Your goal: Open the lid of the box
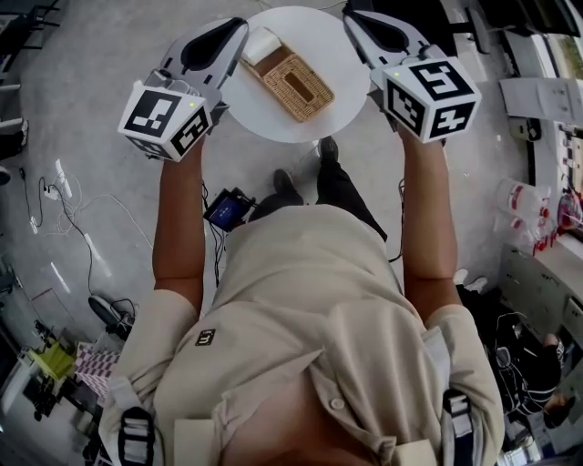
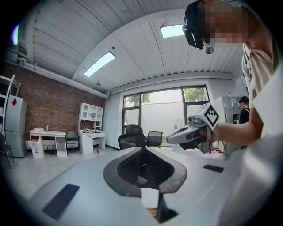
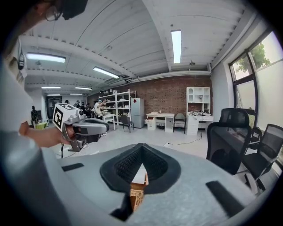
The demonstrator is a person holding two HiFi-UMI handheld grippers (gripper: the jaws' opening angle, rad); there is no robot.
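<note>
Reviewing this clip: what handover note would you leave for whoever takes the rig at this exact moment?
Left gripper: fingers together, empty, held over the left edge of the round white table.
Right gripper: fingers together, empty, at the table's right edge.
Rectangular woven wicker box: lies on the table between the two grippers, untouched, with its lid apparently on.
Done: nothing yet.
Left: reach the box and lift its lid.

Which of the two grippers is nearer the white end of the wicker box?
The left gripper: its tip is beside the white end of the rectangular wicker box on the round white table; the right gripper stands clear of the box.
</note>
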